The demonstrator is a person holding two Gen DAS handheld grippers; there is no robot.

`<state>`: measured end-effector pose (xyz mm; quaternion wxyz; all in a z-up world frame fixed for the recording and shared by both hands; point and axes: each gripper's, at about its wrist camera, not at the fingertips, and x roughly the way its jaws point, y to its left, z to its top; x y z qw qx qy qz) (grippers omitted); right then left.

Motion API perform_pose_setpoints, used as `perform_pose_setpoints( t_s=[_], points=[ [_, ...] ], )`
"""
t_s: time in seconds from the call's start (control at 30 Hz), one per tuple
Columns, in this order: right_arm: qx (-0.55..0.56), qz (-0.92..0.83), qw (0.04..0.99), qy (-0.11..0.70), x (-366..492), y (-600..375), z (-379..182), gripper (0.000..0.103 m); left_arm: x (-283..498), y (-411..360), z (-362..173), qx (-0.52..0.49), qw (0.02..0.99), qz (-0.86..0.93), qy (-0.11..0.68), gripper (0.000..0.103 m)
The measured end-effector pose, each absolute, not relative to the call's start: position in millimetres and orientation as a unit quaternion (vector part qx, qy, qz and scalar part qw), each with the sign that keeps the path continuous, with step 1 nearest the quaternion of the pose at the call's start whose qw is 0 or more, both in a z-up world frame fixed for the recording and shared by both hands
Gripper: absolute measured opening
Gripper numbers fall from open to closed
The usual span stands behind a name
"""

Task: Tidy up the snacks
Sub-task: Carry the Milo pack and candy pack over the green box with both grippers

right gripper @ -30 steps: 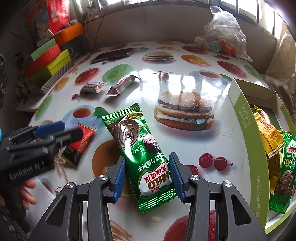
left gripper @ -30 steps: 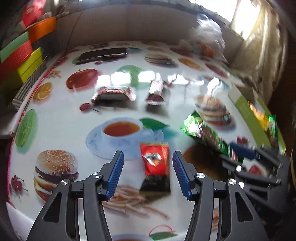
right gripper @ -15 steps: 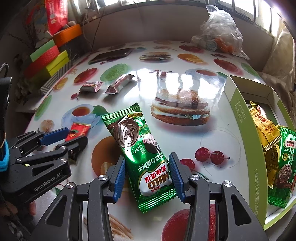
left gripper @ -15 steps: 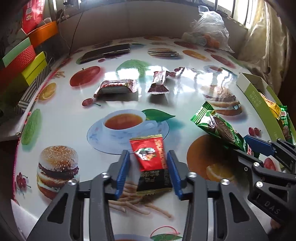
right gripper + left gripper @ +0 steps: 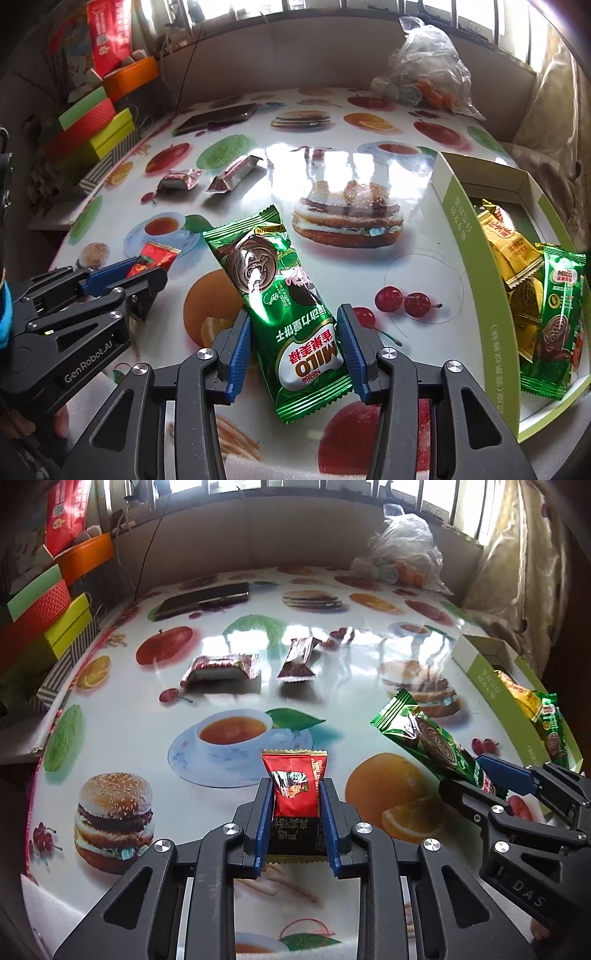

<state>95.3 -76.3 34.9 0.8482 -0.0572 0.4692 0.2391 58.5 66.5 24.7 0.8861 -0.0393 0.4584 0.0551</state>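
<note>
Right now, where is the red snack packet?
In the left wrist view, the red snack packet sits bottom centre, pinched in the left gripper, just below the printed teacup.

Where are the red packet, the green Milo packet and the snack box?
red packet (image 5: 293,786), left wrist view, on its red upper half
green Milo packet (image 5: 275,288), right wrist view, on its middle
snack box (image 5: 476,280), right wrist view, on its green side wall

Daylight pours through barred windows (image 5: 332,487) along the top, glaring off the table (image 5: 122,709) with its printed food pictures. A beige curtain (image 5: 517,554) hangs upper right; colourful boxes (image 5: 44,605) stack at left.
</note>
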Motion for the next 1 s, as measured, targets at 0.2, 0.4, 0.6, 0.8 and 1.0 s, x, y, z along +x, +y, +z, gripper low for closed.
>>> perform_pose_setpoints(
  t_s=[0.2,0.4,0.6,0.8,1.0],
  points=[
    [-0.053,0.234,0.854,0.462,89,-83,43,0.044,53,56,40,-0.034,0.894,0.045,0.444,0.026],
    [-0.045,0.226,0.862,0.452,80,-95,55,0.044,49,44,54,-0.026,0.903,0.032,0.428,0.026],
    [-0.037,0.217,0.869,0.442,75,-106,65,0.044,49,31,65,-0.022,0.909,0.016,0.416,0.026],
    [-0.024,0.205,0.877,0.433,71,-121,73,0.044,51,20,75,-0.021,0.914,0.000,0.405,0.026],
    [-0.013,0.185,0.887,0.422,71,-140,84,0.044,57,5,85,-0.026,0.918,-0.028,0.395,0.026]
  ],
)
